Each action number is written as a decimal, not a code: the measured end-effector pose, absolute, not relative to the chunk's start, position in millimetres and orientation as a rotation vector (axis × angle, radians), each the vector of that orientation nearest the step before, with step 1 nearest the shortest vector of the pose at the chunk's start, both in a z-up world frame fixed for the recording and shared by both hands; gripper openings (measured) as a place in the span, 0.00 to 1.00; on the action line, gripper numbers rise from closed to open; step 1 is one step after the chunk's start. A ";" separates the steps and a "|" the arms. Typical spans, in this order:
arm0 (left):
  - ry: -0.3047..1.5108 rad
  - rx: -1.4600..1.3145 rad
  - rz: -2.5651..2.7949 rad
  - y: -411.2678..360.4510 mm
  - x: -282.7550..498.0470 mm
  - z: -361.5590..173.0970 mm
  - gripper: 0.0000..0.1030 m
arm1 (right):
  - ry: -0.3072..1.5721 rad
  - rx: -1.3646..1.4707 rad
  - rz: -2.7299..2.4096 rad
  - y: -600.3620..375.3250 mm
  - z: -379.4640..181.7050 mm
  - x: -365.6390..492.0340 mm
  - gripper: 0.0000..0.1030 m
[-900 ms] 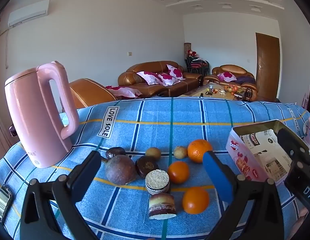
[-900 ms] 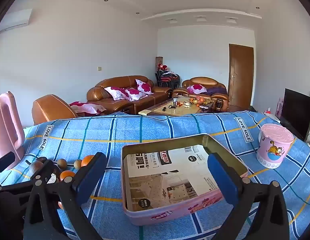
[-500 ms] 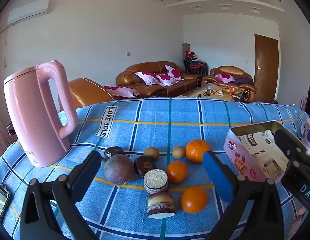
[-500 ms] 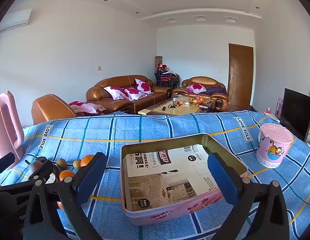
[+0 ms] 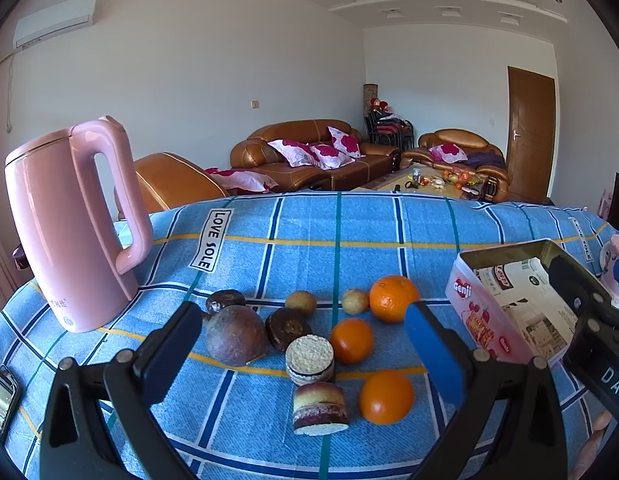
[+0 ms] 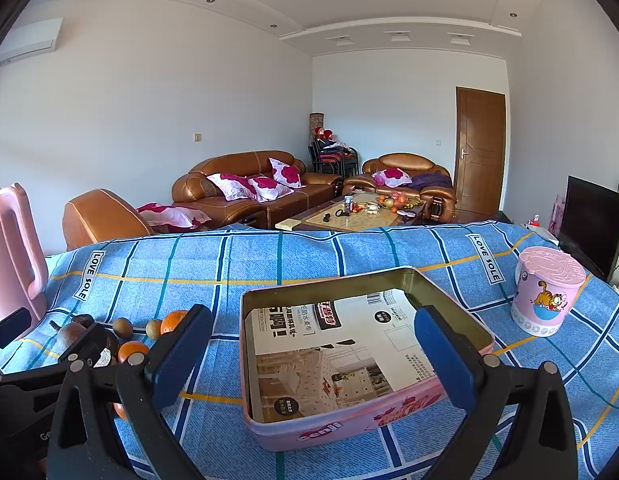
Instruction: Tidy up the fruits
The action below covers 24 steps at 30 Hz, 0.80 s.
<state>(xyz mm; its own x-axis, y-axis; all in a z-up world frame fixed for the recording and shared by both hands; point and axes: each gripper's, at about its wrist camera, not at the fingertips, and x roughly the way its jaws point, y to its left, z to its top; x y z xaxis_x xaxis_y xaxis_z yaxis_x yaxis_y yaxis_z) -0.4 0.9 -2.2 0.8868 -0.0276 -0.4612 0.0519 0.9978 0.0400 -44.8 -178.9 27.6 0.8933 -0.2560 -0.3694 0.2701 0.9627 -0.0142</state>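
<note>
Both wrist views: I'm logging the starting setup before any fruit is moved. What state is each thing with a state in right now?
Left claw: open, holding nothing.
Right claw: open, holding nothing.
Pink tin: lid off, printed paper inside, no fruit.
Pink kettle: upright, lid shut.
Pink cartoon tub: upright, lid on.
Three oranges: loose on the cloth, outside the tin.
Door: shut.

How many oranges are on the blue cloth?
3: a far orange beside the tin, a middle orange, and a near orange. None looks hidden.

Blue checked tablecloth (image 5: 349, 224) bears fruits (image 5: 351, 340), tin (image 6: 349, 432), kettle (image 5: 69, 224).
</note>
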 end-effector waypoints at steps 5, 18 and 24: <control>0.479 0.051 -0.042 1.1 0.1 -2.0 1.00 | 0.377 0.038 -0.273 -178.9 27.5 -44.7 0.99; 0.481 0.051 -0.042 1.2 0.8 -1.9 1.00 | 0.376 0.039 -0.272 -178.6 26.3 -43.4 0.99; 0.481 0.051 -0.042 1.3 0.6 -2.1 1.00 | 0.376 0.040 -0.272 -179.1 27.2 -44.6 0.99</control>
